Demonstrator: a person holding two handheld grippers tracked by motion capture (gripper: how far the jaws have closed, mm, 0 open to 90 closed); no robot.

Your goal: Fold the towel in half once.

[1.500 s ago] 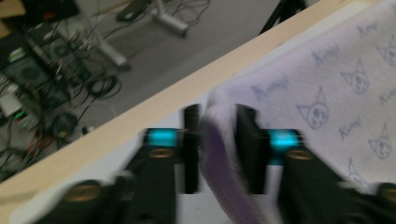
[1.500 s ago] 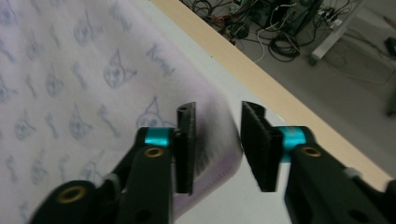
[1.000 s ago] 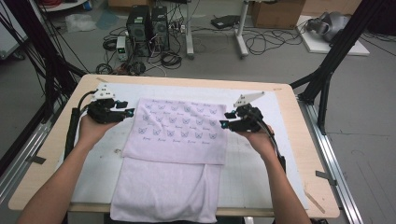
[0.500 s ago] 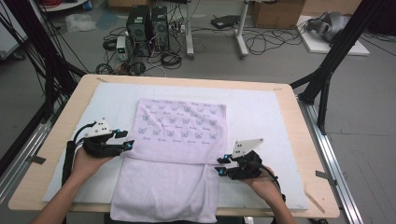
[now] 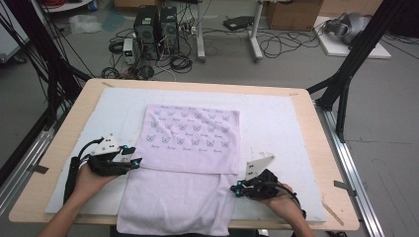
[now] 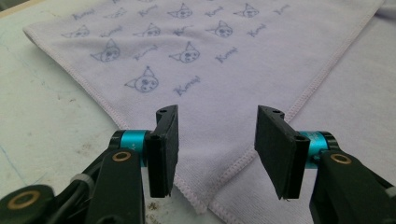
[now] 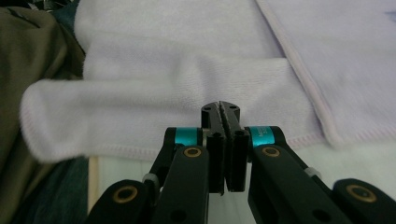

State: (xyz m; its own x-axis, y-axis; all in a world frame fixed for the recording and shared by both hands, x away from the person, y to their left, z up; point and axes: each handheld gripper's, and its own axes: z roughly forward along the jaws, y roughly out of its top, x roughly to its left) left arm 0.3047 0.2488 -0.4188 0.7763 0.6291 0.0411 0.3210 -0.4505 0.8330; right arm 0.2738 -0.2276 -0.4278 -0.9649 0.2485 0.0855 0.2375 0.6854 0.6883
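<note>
Both hands have come back toward the near edge of the counter (image 5: 316,163) since a second ago, when they were at the far corners of the folded flap; the printed half of the towel (image 5: 190,136) now lies laid over the plain half, its hem running across the middle of the white mat (image 5: 276,123). At the left side of that hem the left gripper (image 5: 137,161) is released, its jaws spread with only the corner of the printed layer lying flat on the mat between and below them, touching neither pad (image 6: 168,140); they have opened a little further just now, which reads as letting the corner go once it was placed. At the near right, the right gripper (image 5: 237,189) has just closed, and its jaws stand clenched together with nothing seen between them, pointing at the right edge of the plain lower layer, where the cloth bulges in a soft roll that hangs over the near edge of the counter beside the person's clothing (image 7: 32,70). My reading is that the first fold is finished and the grippers are low at the sides so as to take up the next edge, though which edge comes next cannot be told.
</note>
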